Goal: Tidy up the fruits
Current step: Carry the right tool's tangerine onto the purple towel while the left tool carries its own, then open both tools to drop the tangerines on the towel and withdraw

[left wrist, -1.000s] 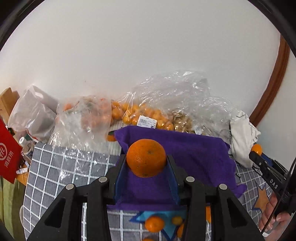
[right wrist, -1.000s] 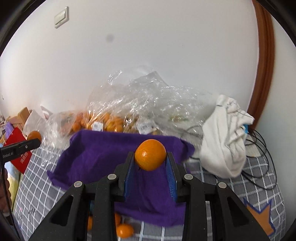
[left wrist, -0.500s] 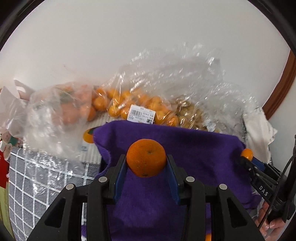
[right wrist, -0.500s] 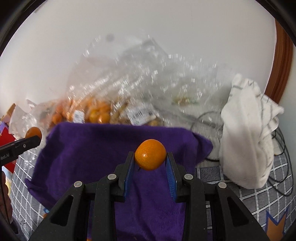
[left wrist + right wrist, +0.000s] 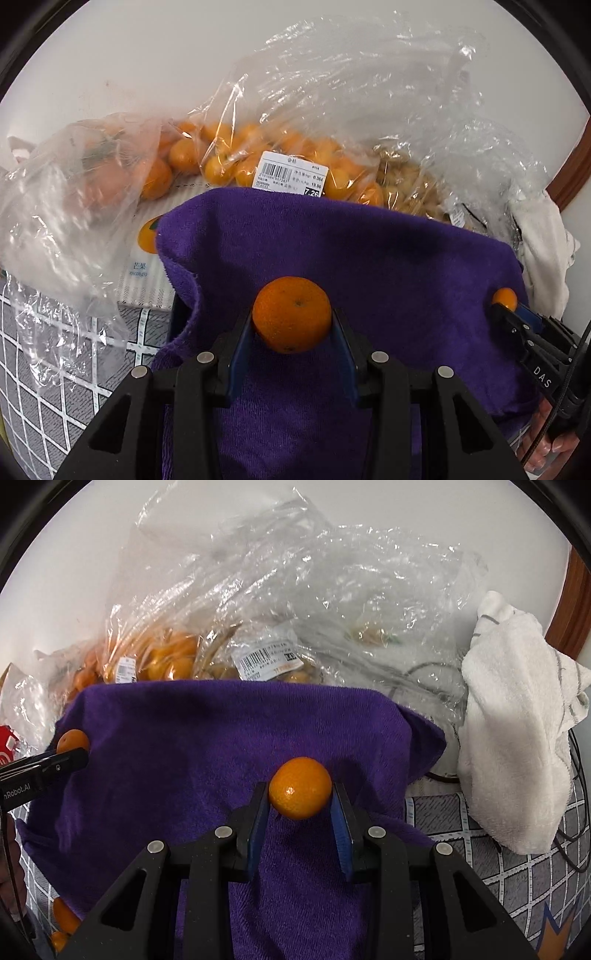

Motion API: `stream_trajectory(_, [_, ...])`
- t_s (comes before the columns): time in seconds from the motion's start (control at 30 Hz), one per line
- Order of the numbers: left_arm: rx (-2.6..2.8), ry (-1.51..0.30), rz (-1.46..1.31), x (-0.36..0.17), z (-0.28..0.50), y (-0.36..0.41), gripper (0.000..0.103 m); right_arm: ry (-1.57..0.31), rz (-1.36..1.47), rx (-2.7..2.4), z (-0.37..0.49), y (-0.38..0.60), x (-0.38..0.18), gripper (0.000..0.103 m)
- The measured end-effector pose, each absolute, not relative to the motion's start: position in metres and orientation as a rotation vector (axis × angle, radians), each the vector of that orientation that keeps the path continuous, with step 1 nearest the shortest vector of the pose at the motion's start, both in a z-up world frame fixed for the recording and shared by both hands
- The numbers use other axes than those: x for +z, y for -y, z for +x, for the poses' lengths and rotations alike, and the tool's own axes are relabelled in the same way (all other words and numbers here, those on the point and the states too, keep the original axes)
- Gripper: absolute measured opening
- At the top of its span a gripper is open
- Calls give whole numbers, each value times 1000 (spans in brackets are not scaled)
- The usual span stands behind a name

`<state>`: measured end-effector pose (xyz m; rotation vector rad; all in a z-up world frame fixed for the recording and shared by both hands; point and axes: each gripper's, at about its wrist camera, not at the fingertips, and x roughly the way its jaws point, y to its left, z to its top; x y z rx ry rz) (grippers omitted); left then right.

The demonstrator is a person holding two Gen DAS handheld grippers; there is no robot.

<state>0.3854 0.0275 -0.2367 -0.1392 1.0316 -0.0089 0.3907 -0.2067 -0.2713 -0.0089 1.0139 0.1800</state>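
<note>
Left gripper (image 5: pixel 291 332) fingers clamped; right gripper (image 5: pixel 300 806) likewise.

The purple towel (image 5: pixel 369 258) looks like soft, matt terry cloth with a nubby pile, and the white towel (image 5: pixel 517 746) beside it is rough, looped cotton. Crinkled clear plastic bags (image 5: pixel 295 583) behind them gleam glossy. The left gripper (image 5: pixel 291 328), matt black plastic with blue pads, clamps a dimpled, dull-skinned orange (image 5: pixel 291 319); the right gripper's (image 5: pixel 300 797) mandarin (image 5: pixel 300 793) shines smoother.
</note>
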Motion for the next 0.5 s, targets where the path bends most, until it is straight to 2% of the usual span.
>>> stream_trajectory(0.17, [-19, -1047, -132, -242, 387, -22, 39, -1010, -33, 186, 391, 202, -271, 35])
stream_trajectory(0.27, [-16, -1065, -121, -245, 390, -16, 39, -1000, -35, 183, 389, 203, -265, 49])
stream_trajectory(0.33, [-13, -1072, -112, -247, 392, -12, 40, -989, -37, 175, 386, 203, -258, 64])
stream_trajectory(0.4, [-8, -1074, -93, -247, 392, -6, 41, -978, -31, 157, 381, 203, -248, 72])
stream_trajectory(0.5, [10, -1068, -62, -243, 391, 1, 50, -956, 2, 137, 370, 207, -231, 82])
